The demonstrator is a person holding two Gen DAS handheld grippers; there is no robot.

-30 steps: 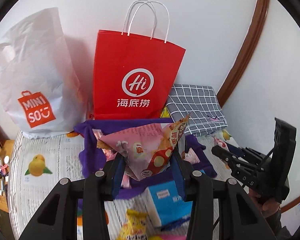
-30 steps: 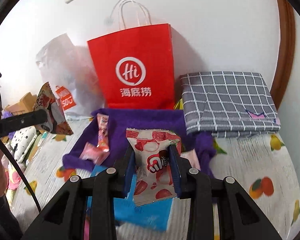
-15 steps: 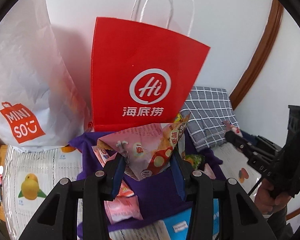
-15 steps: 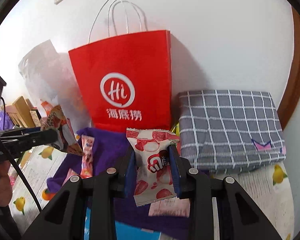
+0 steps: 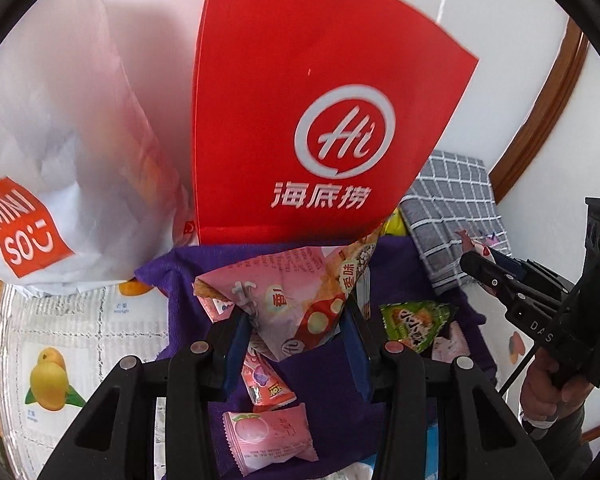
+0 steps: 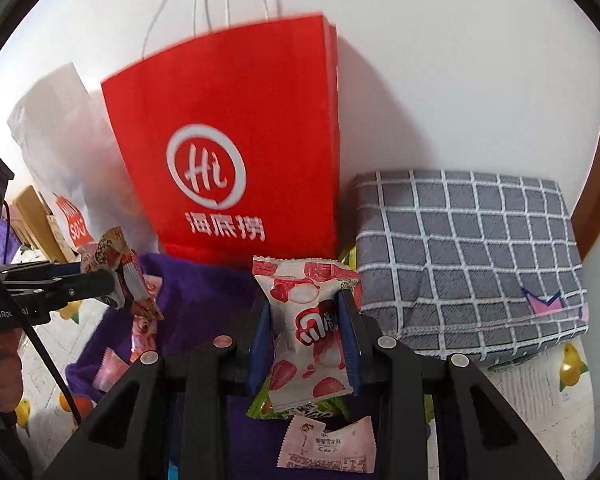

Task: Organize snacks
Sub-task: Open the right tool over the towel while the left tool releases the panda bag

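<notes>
Held above a purple cloth before a red paper bag: a pink snack packet clamped in the left gripper, a strawberry packet pinched in the right gripper.

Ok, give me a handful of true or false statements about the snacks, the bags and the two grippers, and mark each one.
1. The left gripper holds a pink snack packet. True.
2. The right gripper is empty. False: it grips a red-and-white packet.
3. The red paper bag lies flat. False: it stands upright by the wall.
4. A green packet lies on the purple cloth. True.
5. The checked cushion is red. False: grey with white lines.
</notes>
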